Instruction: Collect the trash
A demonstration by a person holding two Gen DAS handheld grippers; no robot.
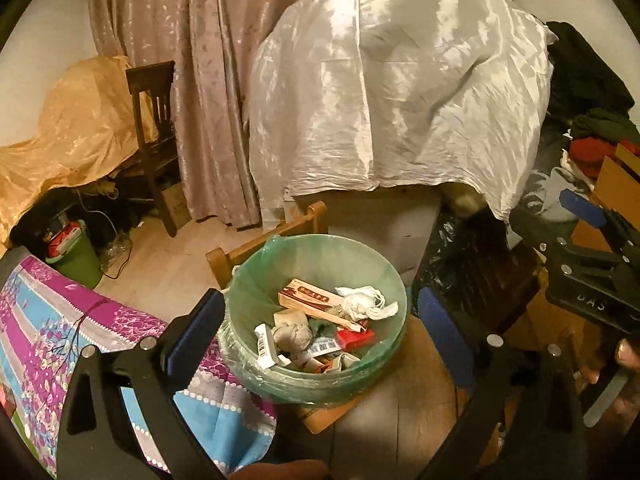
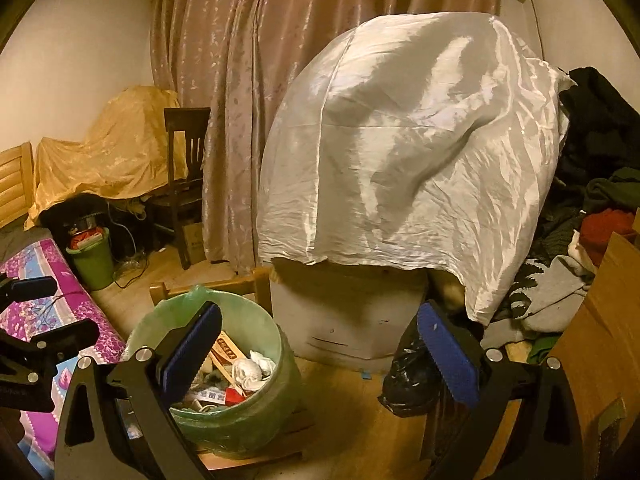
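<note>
**Bin full, both tongs empty**

Cluttered bedroom, curtain behind a white-draped mound. Left wrist view: the left gripper [image 1: 320,344] gapes wide, empty, above the green-lined bin [image 1: 394,280] holding a box, tissues and wrappers. Right wrist view: the right gripper [image 2: 320,356] spread apart, nothing between; bin [image 2: 288,368] lower left.

bin liner [image 1: 320,248]: thin green plastic film, translucent, slightly glossy
white cover [image 1: 400,92]: satiny cloth, shiny, creased
curtain [image 1: 200,60]: pinkish woven cloth with a sheen and leaf pattern
gold cover [image 1: 68,128]: glossy cloth
chair [image 1: 154,120]: dark wood, smooth
carton [image 1: 308,298]: printed cardboard, matt
tissue [image 1: 366,302]: white crumpled paper
bedsheet [image 1: 52,320]: matt printed cotton-like cloth
left hand-held gripper [image 1: 320,332]: black matt plastic, blue rubbery pads, bright metal screws
</note>
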